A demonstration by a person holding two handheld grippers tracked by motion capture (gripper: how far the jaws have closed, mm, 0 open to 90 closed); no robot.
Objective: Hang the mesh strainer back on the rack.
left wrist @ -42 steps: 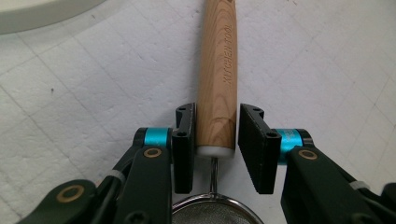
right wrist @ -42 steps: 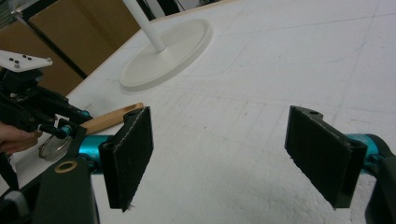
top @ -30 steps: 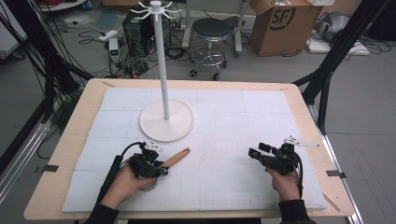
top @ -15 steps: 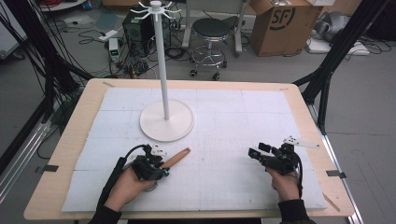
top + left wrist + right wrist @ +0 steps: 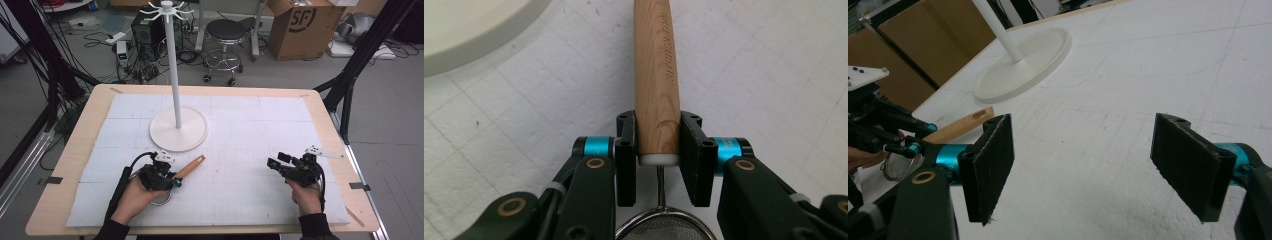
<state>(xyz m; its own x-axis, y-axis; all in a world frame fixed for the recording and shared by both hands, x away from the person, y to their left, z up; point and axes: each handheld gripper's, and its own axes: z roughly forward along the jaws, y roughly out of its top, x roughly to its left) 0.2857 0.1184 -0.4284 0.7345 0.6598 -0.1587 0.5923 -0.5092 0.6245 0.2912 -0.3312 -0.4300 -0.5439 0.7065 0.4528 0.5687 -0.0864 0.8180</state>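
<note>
A small strainer lies on the white mat, its wooden handle [image 5: 191, 167] [image 5: 656, 75] pointing up and right. The wire mesh bowl [image 5: 664, 232] sits under my left hand. My left gripper [image 5: 172, 180] [image 5: 658, 125] has just been closing its jaws, and both pads now press the sides of the handle near its white end cap. My right gripper [image 5: 272, 164] [image 5: 1083, 160] rests at the right of the mat, jaws wide open with nothing between them. In the right gripper view the strainer handle [image 5: 960, 127] and the left gripper [image 5: 893, 140] appear farther off.
A white hook stand [image 5: 179, 131] [image 5: 1023, 60] with a tall pole and round base stands at the mat's middle back, just beyond the handle's tip. The table's wooden edge [image 5: 75, 150] frames the mat. A stool and cardboard boxes stand on the floor behind.
The left gripper's jaws have drawn slightly tighter on the wooden handle. Neither hand has shifted, and the strainer lies where it was.
</note>
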